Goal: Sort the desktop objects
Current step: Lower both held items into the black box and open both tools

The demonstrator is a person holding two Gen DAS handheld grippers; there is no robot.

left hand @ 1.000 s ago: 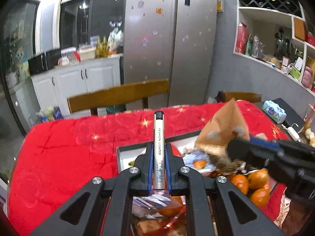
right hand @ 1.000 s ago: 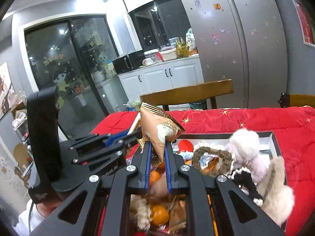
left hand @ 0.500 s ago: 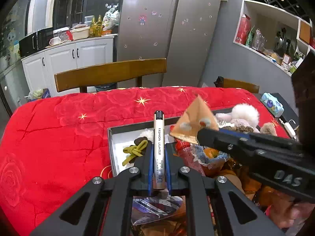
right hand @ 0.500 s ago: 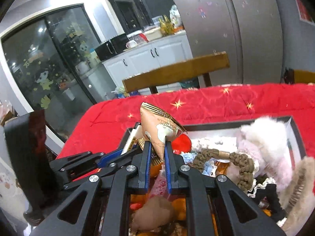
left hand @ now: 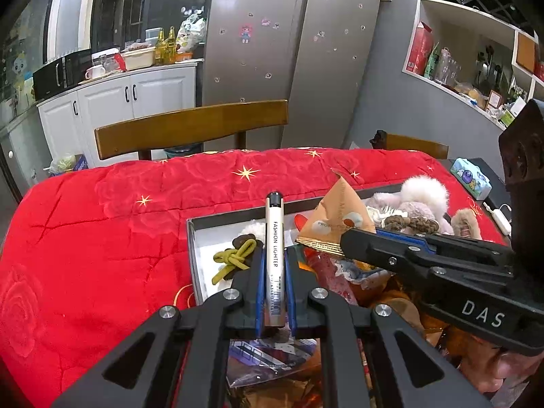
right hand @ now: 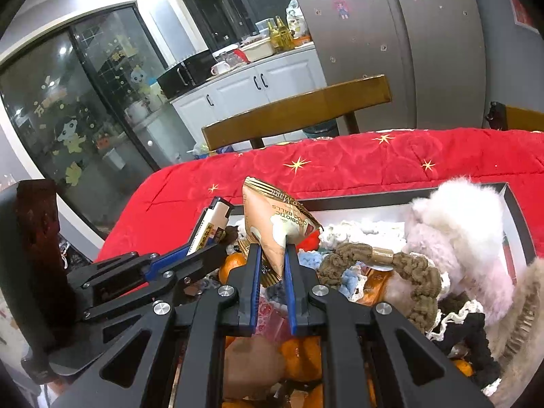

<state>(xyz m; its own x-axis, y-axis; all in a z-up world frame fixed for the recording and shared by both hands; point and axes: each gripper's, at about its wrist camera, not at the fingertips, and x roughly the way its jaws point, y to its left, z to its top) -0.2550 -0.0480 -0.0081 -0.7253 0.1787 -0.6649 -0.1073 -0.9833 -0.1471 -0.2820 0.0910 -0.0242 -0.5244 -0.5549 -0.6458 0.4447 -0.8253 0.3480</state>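
Observation:
My left gripper is shut on a white stick lighter that points forward over the near left corner of a dark tray. My right gripper is shut on a tan triangular snack packet, held above the tray. The right gripper also shows in the left wrist view with the packet. The left gripper and lighter show at the left in the right wrist view. The tray holds fluffy hair ties, a brown scrunchie and a green knotted tie.
Oranges and snack wrappers lie under both grippers. A red quilted cloth covers the table. A wooden chair stands behind it. A tissue pack lies at the far right.
Both grippers have dropped lower and closer over the tray while keeping their hold. The right gripper has come nearer to the left one.

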